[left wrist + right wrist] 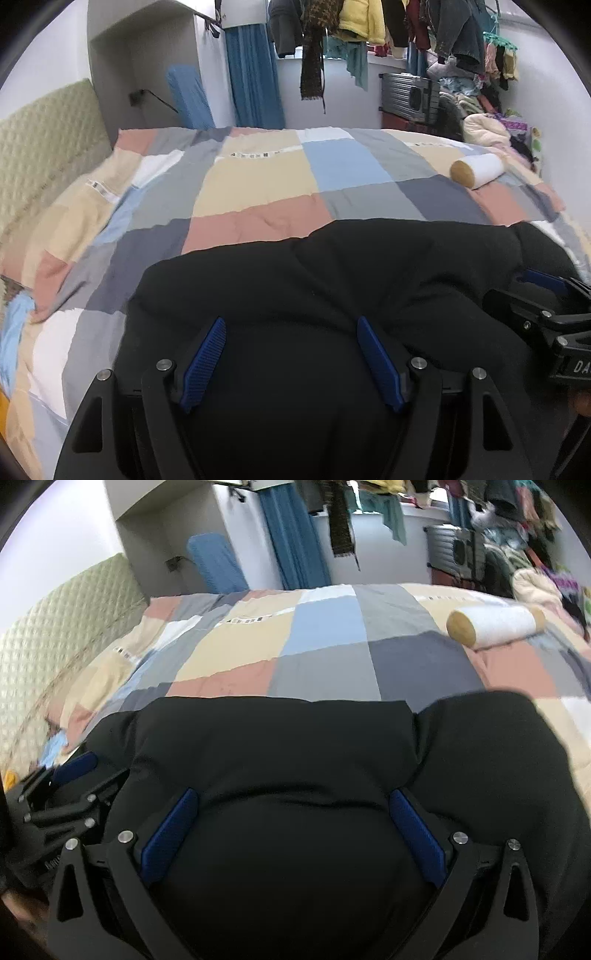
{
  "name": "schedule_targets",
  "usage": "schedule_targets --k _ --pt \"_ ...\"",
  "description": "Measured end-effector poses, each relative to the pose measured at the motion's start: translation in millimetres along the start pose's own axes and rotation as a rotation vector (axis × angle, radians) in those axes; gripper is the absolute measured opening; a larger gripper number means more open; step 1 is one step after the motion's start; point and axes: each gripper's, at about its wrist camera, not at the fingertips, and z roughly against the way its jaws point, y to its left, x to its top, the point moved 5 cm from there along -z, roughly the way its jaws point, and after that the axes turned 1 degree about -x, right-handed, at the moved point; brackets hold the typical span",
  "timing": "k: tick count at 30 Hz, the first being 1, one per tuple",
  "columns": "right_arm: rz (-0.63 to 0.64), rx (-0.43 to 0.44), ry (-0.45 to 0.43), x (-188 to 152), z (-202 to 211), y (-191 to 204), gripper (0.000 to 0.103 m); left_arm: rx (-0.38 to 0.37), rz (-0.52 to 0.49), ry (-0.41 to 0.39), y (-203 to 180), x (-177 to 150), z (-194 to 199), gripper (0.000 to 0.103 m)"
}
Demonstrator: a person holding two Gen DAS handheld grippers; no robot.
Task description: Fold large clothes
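Note:
A large black garment (332, 280) lies bunched on the near part of the patchwork bedspread (258, 192). My left gripper (291, 325) stands open, blue pads apart, with black cloth bulging up between the fingers. My right gripper (295, 797) is also open, wide apart, over the same black garment (280, 746), cloth swelling between its pads. Each gripper shows in the other's view: the right one at the right edge (546, 314), the left one at the left edge (66, 786). The garment's near edge is hidden under the grippers.
A white cylinder with a wooden end (476, 171) lies on the bed at far right, also in the right wrist view (491, 626). A padded green headboard (40, 147) is at left. Hanging clothes (354, 26), a blue curtain (255, 77) and piled laundry (480, 110) line the far wall.

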Motion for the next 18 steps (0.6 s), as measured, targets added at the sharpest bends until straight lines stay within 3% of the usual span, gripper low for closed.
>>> schedule_targets --k 8,11,18 --pt "0.051 -0.056 -0.085 -0.1 54.6 -19.3 0.103 0.144 -0.067 -0.094 18.2 -9.0 37.5 0.077" --pt "0.08 -0.16 -0.12 -8.4 71.0 -39.3 0.103 0.114 -0.031 -0.092 27.8 -13.7 39.5 0.077" --pt "-0.07 -0.145 -0.05 -26.6 64.5 -84.4 0.103 0.161 0.024 -0.076 49.7 -22.7 30.2 0.079"
